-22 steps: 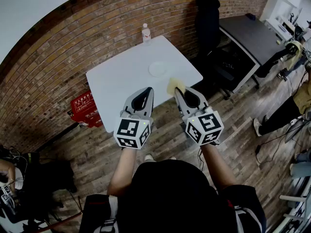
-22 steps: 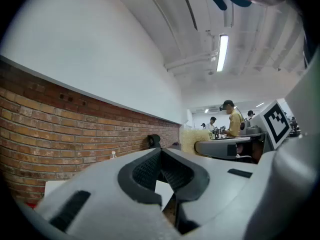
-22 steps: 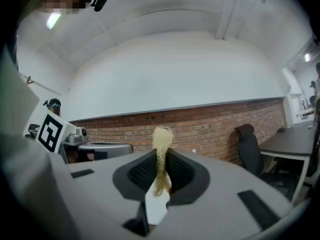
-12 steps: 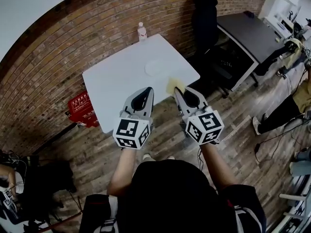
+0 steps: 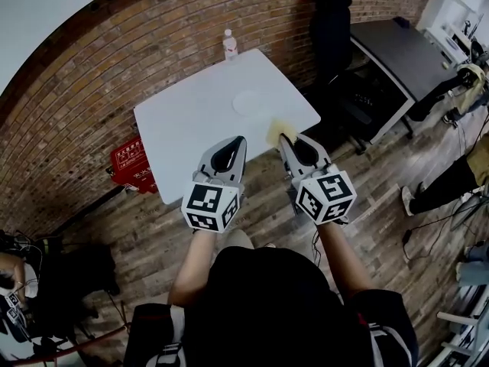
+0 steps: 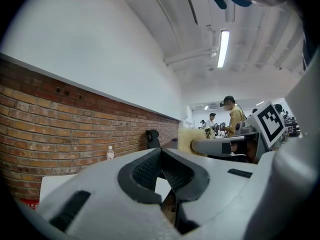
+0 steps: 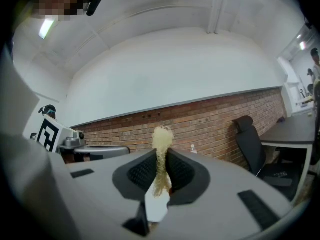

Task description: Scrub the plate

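Just short of the near edge of the white table [image 5: 179,132], above the wooden floor [image 5: 153,235]: two grippers held level and side by side, noses toward the brick wall [image 5: 99,82], a marker cube at the back of each.

Left gripper [image 5: 239,141]: pressed together, pads meeting at the tip, nothing caught between them.

Right gripper [image 5: 283,138]: pinching a yellow sponge [image 7: 161,134], squeezed thin between the pads and fluffing out above the tips. From overhead, sponge seen poking past the tool's nose, over the table's near edge. Touching the tabletop or hovering above it: cannot tell.

Farther on, toward the far right part of the table: white plate [image 5: 248,102], flat, round, pale against the equally pale top, well apart from both tools and touched by neither.

At the far edge, by the wall: small plastic bottle [image 5: 229,46], upright.

On the floor beside the table's left side: red crate [image 5: 130,165]. To the right of the table: black office chair [image 5: 332,21], then a dark desk [image 5: 397,52] beyond it.

Deep in the room, in the left gripper view: a few people [image 6: 230,116] standing, too small for detail.
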`<state>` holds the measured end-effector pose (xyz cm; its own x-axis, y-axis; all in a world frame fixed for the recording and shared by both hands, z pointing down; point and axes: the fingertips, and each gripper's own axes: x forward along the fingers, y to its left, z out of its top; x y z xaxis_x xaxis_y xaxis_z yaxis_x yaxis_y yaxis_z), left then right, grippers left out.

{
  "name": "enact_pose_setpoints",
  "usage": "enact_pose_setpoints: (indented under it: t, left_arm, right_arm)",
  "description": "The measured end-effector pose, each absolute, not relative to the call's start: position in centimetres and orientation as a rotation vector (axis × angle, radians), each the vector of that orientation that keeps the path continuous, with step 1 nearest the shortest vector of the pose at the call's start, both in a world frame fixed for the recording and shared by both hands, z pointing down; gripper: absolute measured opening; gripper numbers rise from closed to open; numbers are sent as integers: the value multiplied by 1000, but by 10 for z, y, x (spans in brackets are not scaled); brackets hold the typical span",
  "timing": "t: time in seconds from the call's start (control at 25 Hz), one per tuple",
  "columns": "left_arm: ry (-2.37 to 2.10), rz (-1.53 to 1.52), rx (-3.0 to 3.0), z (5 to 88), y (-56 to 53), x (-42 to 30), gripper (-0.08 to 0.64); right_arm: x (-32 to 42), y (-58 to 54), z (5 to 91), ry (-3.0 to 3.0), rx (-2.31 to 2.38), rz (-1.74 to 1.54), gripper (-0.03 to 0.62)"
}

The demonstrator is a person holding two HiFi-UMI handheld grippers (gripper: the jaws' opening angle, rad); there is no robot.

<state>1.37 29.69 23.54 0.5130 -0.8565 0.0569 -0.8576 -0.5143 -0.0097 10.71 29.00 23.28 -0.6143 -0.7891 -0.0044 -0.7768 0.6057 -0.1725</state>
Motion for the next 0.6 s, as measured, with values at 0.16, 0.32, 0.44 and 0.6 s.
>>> enact_pose_setpoints:
  t: [0.16,0.32,0.44,0.6]
  left_arm:
    - [-1541,75,2685,239,293,8,18]
    - [-1558,88,2672,241,282,-2,18]
    - [-1564,80,2666,240,270,-12,18]
    - [-1557,72,2659,240,248,-20,18]
  right_arm:
    - [105,282,235,2748,-1319,-245,51]
    - [96,269,232,2745,-1305,-234,52]
    - [87,258,229,2750,-1298,-214,52]
    - [78,238,228,2761,-1300,-215,51]
